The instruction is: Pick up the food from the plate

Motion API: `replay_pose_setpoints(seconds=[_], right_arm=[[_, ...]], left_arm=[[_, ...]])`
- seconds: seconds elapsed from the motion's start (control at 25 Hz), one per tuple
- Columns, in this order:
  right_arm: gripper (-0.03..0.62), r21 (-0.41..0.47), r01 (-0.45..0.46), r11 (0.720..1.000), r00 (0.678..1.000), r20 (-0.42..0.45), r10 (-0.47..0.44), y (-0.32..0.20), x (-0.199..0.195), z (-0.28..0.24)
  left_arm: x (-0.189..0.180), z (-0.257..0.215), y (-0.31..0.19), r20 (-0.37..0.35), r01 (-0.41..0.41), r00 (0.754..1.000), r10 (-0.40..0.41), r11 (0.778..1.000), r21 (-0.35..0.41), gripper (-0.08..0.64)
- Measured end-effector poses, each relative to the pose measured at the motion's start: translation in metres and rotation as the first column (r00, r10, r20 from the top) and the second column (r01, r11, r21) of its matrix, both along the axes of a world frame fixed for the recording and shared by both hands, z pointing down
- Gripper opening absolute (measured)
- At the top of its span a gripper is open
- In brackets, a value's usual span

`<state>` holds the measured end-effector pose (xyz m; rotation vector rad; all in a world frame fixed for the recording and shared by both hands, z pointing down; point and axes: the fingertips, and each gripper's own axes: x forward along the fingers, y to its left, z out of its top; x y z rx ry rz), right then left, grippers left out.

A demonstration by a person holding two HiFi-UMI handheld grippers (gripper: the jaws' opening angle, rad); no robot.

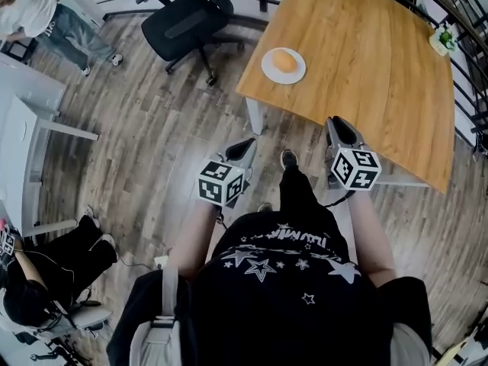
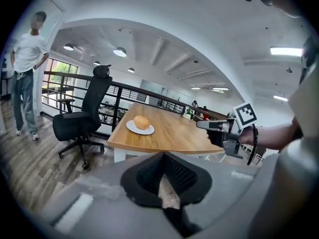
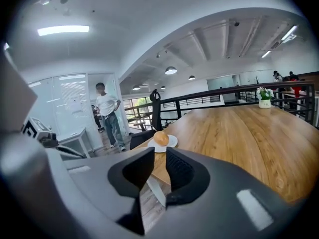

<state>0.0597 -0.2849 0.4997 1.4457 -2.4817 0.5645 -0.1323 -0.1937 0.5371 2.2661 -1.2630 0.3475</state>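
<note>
An orange round bun [image 1: 284, 60] lies on a small white plate [image 1: 267, 72] near the left corner of the wooden table [image 1: 366, 67]. Both grippers hang in front of the table, well short of the plate. My left gripper [image 1: 245, 145] is over the floor beside the table edge, its jaws together and empty [image 2: 162, 155]. My right gripper [image 1: 341, 124] is at the table's near edge, with a narrow gap between its jaws and nothing in it [image 3: 160, 151]. The bun [image 3: 160, 138] shows just beyond that gap. In the left gripper view the bun [image 2: 141, 122] is farther off.
A black office chair [image 1: 187, 21] stands left of the table. One person [image 1: 46, 14] stands at the far left, another sits at the lower left [image 1: 46, 273]. A white desk [image 1: 23, 128] is on the left. A small plant pot [image 1: 442, 40] sits by the railing at the table's far edge.
</note>
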Motion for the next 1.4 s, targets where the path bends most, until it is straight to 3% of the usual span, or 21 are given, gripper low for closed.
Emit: replay_pose_setpoints(seconds=[0.24, 0.56, 0.68, 1.08, 1.4], right_arm=[[0.117, -0.020, 0.122, 0.992, 0.992, -0.020, -0.122, -0.066, -0.034, 0.012], [0.243, -0.081, 0.255, 0.964, 0.964, -0.063, -0.260, -0.139, -0.068, 0.020], [0.263, -0.097, 0.294, 0.951, 0.951, -0.064, -0.301, -0.158, -0.074, 0.025], [0.311, -0.162, 0.430, 0.888, 0.889, -0.093, -0.448, -0.196, -0.120, 0.045], [0.350, -0.207, 0.479, 0.853, 0.849, -0.138, -0.510, -0.206, -0.150, 0.074]], left_arm=[[-0.018, 0.003, -0.044, 0.023, 0.084, 0.996, -0.084, 0.996, -0.008, 0.002], [-0.029, -0.002, -0.103, 0.026, 0.188, 0.982, -0.187, 0.982, -0.021, 0.002], [-0.027, -0.004, -0.121, 0.034, 0.216, 0.976, -0.216, 0.976, -0.015, 0.002], [-0.051, -0.014, -0.146, 0.054, 0.355, 0.934, -0.354, 0.935, -0.010, 0.002], [-0.064, -0.006, -0.147, 0.065, 0.418, 0.907, -0.416, 0.908, -0.029, 0.002]])
